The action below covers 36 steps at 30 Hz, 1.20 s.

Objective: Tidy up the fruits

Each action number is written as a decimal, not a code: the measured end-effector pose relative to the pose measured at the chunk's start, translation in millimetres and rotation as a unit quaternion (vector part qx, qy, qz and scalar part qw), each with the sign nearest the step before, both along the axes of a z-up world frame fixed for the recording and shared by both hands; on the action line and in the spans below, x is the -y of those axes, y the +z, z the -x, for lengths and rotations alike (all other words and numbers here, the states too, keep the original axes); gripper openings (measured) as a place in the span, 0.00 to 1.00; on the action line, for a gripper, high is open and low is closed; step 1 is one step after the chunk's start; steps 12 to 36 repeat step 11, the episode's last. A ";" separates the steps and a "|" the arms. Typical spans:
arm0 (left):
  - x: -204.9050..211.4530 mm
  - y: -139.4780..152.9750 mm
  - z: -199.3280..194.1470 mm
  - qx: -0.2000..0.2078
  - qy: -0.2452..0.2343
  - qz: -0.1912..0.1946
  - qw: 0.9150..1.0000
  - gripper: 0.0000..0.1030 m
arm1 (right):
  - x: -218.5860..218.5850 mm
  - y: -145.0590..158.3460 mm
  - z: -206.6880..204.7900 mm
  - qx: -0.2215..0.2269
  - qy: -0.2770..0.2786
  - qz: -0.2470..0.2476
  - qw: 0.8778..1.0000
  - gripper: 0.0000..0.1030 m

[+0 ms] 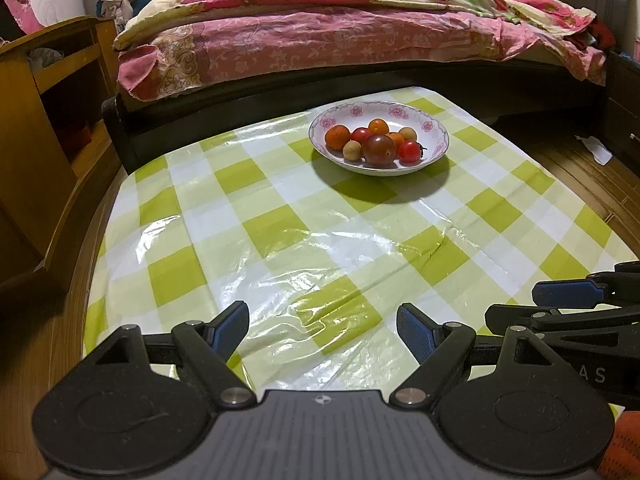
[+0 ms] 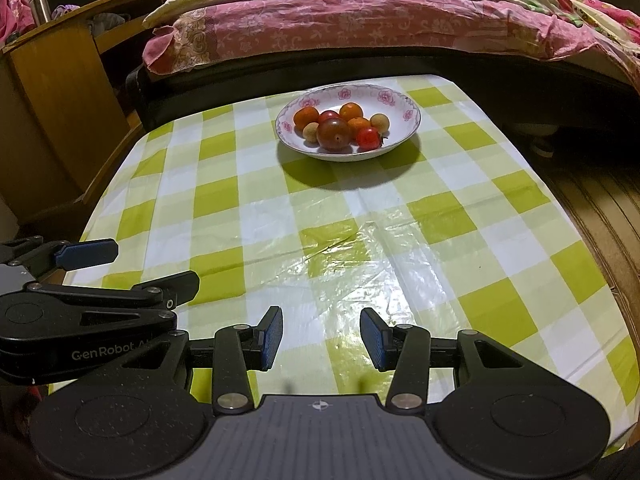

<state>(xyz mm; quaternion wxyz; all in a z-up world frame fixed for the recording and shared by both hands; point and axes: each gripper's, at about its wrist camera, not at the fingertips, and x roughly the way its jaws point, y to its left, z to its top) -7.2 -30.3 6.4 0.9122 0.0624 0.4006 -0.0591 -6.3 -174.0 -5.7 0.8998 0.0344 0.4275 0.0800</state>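
Glossy plastic sheeting in a green, pale-green and white check covers the table (image 1: 280,216), wrinkled and shining where the light catches it near us. Toward the far edge sits a shallow white porcelain bowl (image 1: 434,146) with a rim of pink printed flowers, and all the fruits lie inside it, bunched at the middle. We see a large round dark red-brown tomato (image 1: 379,149) at the front of the heap, smooth and shiny, with a small red cherry tomato (image 1: 409,151) touching its right side. A matte orange kumquat (image 1: 337,137) rests on the left, a second orange one (image 1: 378,125) behind, and two small rough tan longans, one at the front left (image 1: 352,150) and one at the back right (image 1: 408,133). Our left tongs (image 1: 323,330) hang low over the near part of the table, released, their ribbed blue pads spread wide with nothing between them. Our right tongs (image 2: 321,338) are likewise released and hold nothing, just beside the left ones and well apart from the bowl. Beyond the table stands a dark-framed bed (image 1: 360,40) heaped with crumpled pink floral bedding, and a yellow wooden cabinet (image 1: 48,92) stands to the left.
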 end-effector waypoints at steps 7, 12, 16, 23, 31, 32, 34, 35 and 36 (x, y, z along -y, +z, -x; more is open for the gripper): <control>-0.1 -0.1 0.4 0.000 0.000 0.000 1.000 0.85 | -0.1 0.4 0.2 0.000 0.000 0.000 1.000 0.40; -0.3 -0.4 0.4 -0.001 0.000 0.002 1.000 0.85 | 0.1 0.9 0.0 0.000 -0.001 0.000 1.000 0.40; -0.3 -0.4 0.4 -0.001 0.000 0.002 1.000 0.85 | 0.1 0.9 0.0 0.000 -0.001 0.000 1.000 0.40; -0.3 -0.4 0.4 -0.001 0.000 0.002 1.000 0.85 | 0.1 0.9 0.0 0.000 -0.001 0.000 1.000 0.40; -0.3 -0.4 0.4 -0.001 0.000 0.002 1.000 0.85 | 0.1 0.9 0.0 0.000 -0.001 0.000 1.000 0.40; -0.3 -0.4 0.4 -0.001 0.000 0.002 1.000 0.85 | 0.1 0.9 0.0 0.000 -0.001 0.000 1.000 0.40; -0.3 -0.4 0.4 -0.001 0.000 0.002 1.000 0.85 | 0.1 0.9 0.0 0.000 -0.001 0.000 1.000 0.40; -0.3 -0.4 0.4 -0.001 0.000 0.002 1.000 0.85 | 0.1 0.9 0.0 0.000 -0.001 0.000 1.000 0.40; -0.3 -0.4 0.4 -0.001 0.000 0.002 1.000 0.85 | 0.1 0.9 0.0 0.000 -0.001 0.000 1.000 0.40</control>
